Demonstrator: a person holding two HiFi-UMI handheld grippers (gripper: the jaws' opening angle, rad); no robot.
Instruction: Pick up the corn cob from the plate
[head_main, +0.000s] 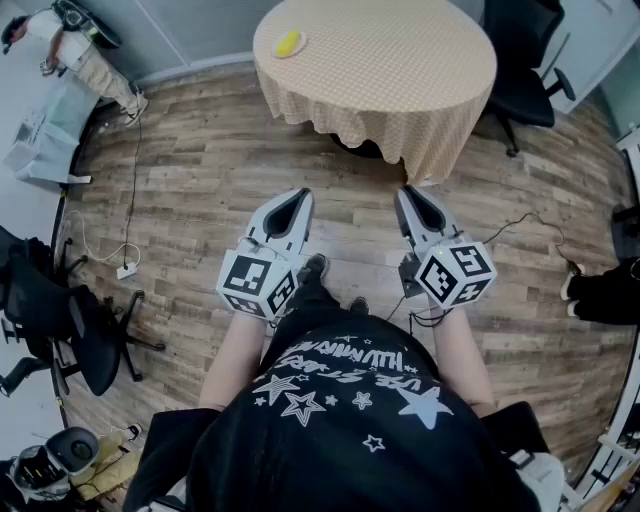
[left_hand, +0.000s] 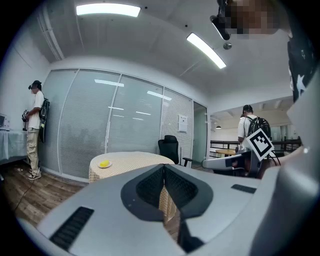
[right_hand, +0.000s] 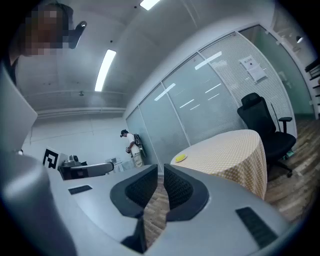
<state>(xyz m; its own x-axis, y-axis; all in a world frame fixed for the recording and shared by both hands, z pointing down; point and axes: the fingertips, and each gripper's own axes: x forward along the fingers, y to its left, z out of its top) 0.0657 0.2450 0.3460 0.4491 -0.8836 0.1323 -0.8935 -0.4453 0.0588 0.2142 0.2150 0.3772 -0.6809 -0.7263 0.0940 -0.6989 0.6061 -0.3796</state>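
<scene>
A yellow corn cob (head_main: 289, 42) lies on a small white plate (head_main: 299, 47) near the far left edge of a round table (head_main: 400, 60) with a checked tan cloth. The cob also shows small in the left gripper view as corn cob (left_hand: 104, 163) and in the right gripper view as corn cob (right_hand: 180, 158). My left gripper (head_main: 296, 197) and right gripper (head_main: 409, 193) are held side by side over the wooden floor, well short of the table. Both have their jaws together with nothing between them.
A black office chair (head_main: 525, 60) stands at the table's far right. Another black chair (head_main: 60, 320) and a cable with a socket strip (head_main: 125, 270) are on the floor at left. A person (head_main: 70, 45) stands at the far left by a covered table.
</scene>
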